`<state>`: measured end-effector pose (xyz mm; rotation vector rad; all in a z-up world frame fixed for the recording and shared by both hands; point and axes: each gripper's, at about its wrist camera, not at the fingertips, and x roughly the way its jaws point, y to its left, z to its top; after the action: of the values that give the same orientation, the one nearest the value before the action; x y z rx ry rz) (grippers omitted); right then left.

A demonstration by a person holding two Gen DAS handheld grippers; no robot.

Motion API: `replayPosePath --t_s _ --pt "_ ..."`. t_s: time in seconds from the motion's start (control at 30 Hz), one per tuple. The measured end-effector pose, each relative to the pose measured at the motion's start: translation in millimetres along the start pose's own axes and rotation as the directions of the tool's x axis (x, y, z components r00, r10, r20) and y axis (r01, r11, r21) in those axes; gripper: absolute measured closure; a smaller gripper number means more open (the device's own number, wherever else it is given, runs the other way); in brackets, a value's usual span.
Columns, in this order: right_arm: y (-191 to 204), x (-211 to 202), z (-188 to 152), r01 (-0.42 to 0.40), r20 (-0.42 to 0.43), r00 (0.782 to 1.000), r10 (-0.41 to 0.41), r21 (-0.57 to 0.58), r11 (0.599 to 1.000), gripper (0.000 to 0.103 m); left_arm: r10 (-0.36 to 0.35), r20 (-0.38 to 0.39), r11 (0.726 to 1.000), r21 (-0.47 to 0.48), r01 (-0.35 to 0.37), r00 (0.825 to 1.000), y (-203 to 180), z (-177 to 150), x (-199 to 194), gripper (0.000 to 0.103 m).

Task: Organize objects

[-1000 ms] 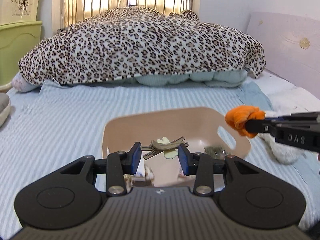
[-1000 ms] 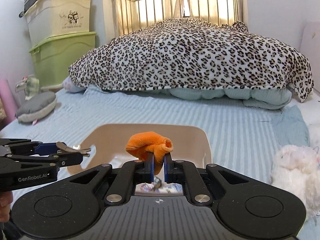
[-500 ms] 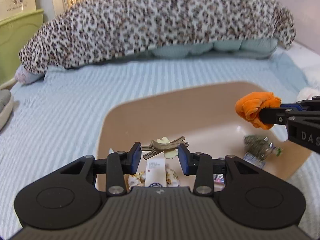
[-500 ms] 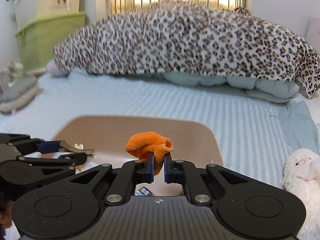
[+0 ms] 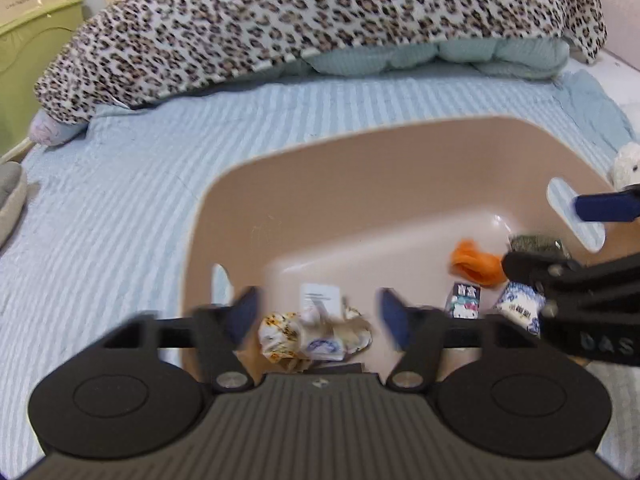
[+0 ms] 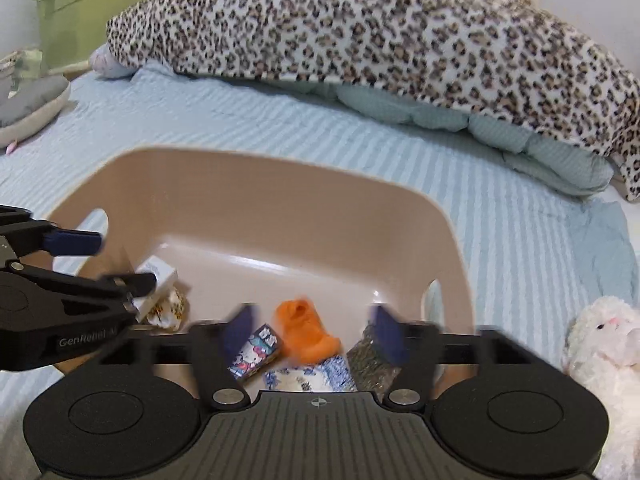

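Note:
A tan plastic bin [image 5: 360,168] [image 6: 256,196] sits on the striped bed. Inside lie an orange cloth [image 5: 474,264] [image 6: 304,330], a Hello Kitty box [image 5: 464,302] [image 6: 256,350], a blue-patterned packet [image 6: 308,378], a dark speckled packet [image 5: 536,244] [image 6: 370,356], a white box [image 6: 156,280] and a floral bundle [image 5: 280,336]. My left gripper [image 5: 318,316] is open above the bin's near left part; a blurred hair clip [image 5: 344,322] shows between its fingers. My right gripper [image 6: 312,330] is open over the orange cloth.
A leopard-print blanket [image 5: 320,24] is heaped across the far side of the bed. A white plush toy [image 6: 604,344] lies right of the bin. A grey slipper [image 6: 28,100] and a green storage box [image 6: 100,8] are at the left.
Both grippers opened over the bin. The orange cloth dropped from the right gripper into the bin, and the hair clip left the left gripper's grip.

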<state>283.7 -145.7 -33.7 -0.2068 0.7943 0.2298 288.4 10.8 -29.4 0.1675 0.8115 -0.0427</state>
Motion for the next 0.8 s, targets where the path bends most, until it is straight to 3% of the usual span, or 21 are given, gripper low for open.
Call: replayPosePath --t_s 0.07,0.17,0.47,0.8 --pt "-2 -11 1 0.007 0.025 1.0 -0.007 -0.004 1.0 0.013 0.007 0.034 1.0 -0.011 -0.006 0.999 2 1 -10 0.013" --pt "-5 -25 4 0.011 0.047 0.999 -0.011 -0.001 1.0 0.008 0.011 0.04 0.999 -0.031 -0.01 0.999 7 5 -20 0.011" --pt "-11 -58 -6 0.007 0.07 0.997 -0.01 0.033 0.999 0.007 -0.002 0.053 0.999 -0.045 0.004 0.999 10 1 -52 0.011" --pt "-7 -107 -39 -0.033 0.111 0.994 0.021 0.104 0.994 0.006 -0.004 0.088 0.998 -0.056 0.009 0.996 7 -29 -105 0.011"
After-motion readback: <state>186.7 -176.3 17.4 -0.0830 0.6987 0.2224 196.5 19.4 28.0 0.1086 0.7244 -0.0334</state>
